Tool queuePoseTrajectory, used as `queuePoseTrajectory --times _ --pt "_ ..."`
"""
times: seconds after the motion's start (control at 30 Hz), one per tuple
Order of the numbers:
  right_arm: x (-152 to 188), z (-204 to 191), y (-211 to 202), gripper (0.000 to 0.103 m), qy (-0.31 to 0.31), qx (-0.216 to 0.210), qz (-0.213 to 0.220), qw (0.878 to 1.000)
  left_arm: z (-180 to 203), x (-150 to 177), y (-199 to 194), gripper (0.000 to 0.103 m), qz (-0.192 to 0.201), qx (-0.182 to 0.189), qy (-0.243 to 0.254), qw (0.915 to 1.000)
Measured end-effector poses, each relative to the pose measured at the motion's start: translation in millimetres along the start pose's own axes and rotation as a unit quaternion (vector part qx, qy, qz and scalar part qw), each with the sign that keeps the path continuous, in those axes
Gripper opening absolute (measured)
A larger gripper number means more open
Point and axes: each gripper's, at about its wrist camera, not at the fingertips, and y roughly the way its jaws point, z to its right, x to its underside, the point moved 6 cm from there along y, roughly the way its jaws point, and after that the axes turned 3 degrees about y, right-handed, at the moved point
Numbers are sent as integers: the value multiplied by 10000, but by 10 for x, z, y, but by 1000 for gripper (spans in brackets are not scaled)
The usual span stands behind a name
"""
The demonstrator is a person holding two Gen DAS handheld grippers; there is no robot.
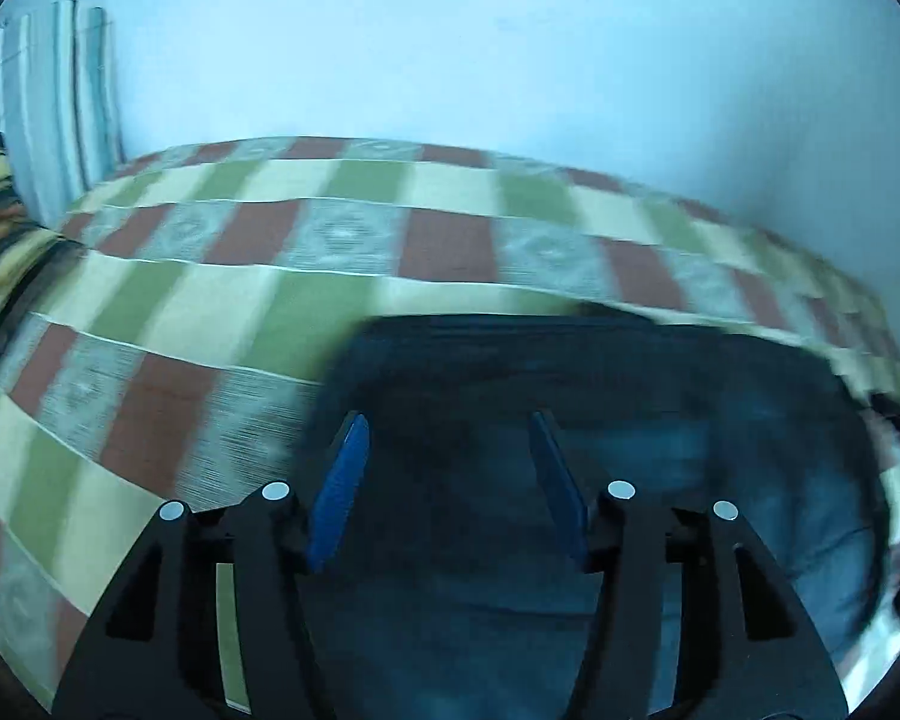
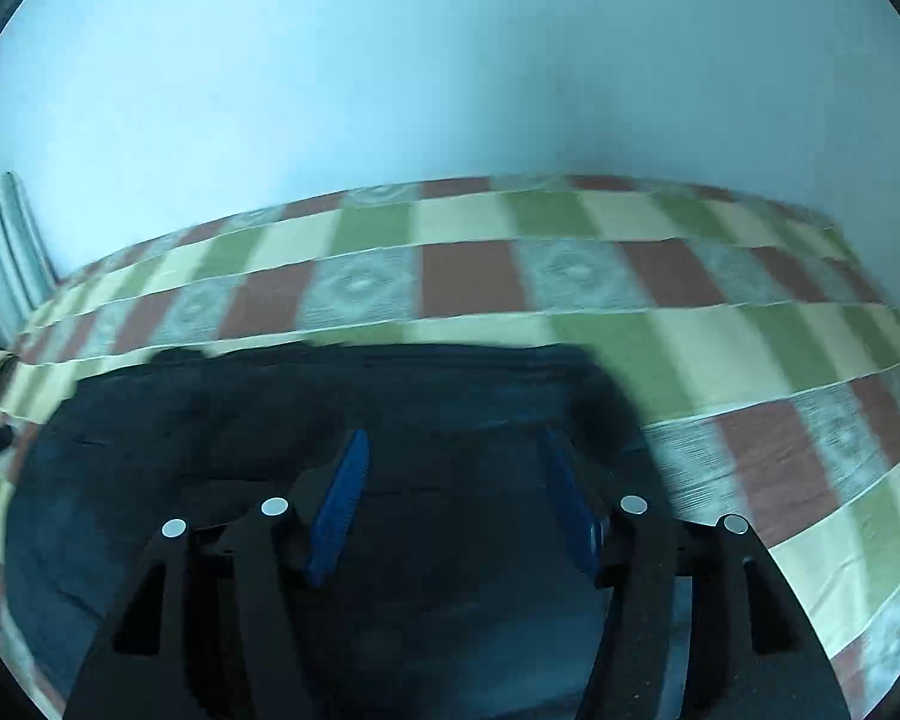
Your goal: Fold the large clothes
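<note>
**Checked bedspread, dark jeans, both claws apart**

Checked bedspread (image 1: 222,312) in green, cream and brick red covers the bed under me, against a pale blue wall (image 1: 450,48). My left gripper (image 1: 447,426) has its blue pads spread apart with nothing between them, hanging over the dark blue jeans (image 1: 660,420). My right gripper (image 2: 453,441) stands the same way, pads apart and empty, above the same garment (image 2: 210,420). The jeans lie flat on the bedspread (image 2: 750,348), their far edge straight across both views. Beyond them, at the far left, striped fabric (image 1: 60,102) stands against the wall. Both views are blurred.
</note>
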Motion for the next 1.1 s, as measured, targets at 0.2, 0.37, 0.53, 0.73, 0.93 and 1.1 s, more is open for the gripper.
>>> queuePoseTrajectory --times 0.2,0.37,0.53,0.73,0.93,1.1 --pt "161 -537 278 59 -211 104 -98 9997 696 213 329 56 -133 -12 337 9993" --pt "419 -579 618 65 -377 414 -323 9979 666 432 707 55 -419 -165 325 9985" --pt "493 -569 718 67 -370 529 -213 9977 668 496 875 56 -290 -273 451 9982" --pt "541 -579 789 68 -385 650 -112 9971 710 568 957 56 -104 -383 546 9977" --pt "542 -592 819 68 -425 736 -109 9963 713 569 1010 56 -123 -344 529 9979" --pt "549 -608 821 68 -452 787 -94 9958 679 578 1003 56 -119 -285 492 9983"
